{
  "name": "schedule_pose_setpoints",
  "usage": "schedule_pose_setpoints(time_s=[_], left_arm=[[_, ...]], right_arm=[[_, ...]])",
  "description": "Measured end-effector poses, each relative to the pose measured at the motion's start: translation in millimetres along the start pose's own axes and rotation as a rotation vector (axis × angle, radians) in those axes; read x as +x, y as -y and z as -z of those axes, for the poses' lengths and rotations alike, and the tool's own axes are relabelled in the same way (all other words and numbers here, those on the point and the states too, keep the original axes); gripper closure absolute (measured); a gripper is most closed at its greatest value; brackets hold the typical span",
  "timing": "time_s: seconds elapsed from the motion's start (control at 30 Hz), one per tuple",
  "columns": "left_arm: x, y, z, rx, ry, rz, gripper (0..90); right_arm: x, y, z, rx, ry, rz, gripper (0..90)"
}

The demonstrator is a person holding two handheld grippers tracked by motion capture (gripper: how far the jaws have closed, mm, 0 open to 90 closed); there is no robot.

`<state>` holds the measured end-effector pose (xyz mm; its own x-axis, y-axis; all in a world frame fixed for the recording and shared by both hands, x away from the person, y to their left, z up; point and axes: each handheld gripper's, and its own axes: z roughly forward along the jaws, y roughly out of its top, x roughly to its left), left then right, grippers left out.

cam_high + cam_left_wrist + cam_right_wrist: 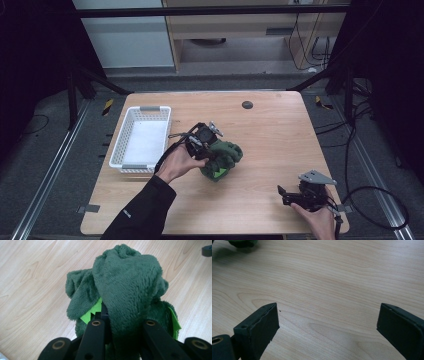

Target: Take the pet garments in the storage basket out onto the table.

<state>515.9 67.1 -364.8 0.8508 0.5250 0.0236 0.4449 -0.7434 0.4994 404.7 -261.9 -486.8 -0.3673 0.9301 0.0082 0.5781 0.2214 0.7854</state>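
A dark green plush toy (224, 157) with bright green felt trim lies near the middle of the wooden table (270, 130). My left gripper (207, 150) is shut on the plush toy (125, 287); in the left gripper view a thick fold of fur sits between the two black jaws. My right gripper (287, 196) rests low over the table's front right corner, open, with bare wood between its jaws (327, 322). A bit of the plush toy (242, 243) peeks in at the top left of the right gripper view.
A white plastic basket (122, 149) stands at the table's left side, close to the left hand. A small dark round disc (247, 105) sits near the far edge. Black frame bars and cables surround the table.
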Motion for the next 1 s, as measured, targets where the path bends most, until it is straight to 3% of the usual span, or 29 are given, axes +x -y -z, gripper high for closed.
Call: schedule_pose_setpoints(time_s=[0.47, 0.83, 1.0], left_arm=[[-1.1, 5.2, -18.8, 0.027, 0.01, -0.003, 75.4], [-2.4, 8.9, -29.5, 0.048, 0.031, 0.002, 62.5], [-2.6, 11.7, -30.9, 0.031, 0.041, 0.006, 51.6]], right_arm=[[0.0, 0.3, -0.6, 0.006, 0.001, 0.003, 4.0], [-0.1, 0.5, -0.8, 0.008, -0.001, 0.002, 4.0], [0.0, 0.5, -0.8, 0.008, 0.0, 0.002, 3.9]])
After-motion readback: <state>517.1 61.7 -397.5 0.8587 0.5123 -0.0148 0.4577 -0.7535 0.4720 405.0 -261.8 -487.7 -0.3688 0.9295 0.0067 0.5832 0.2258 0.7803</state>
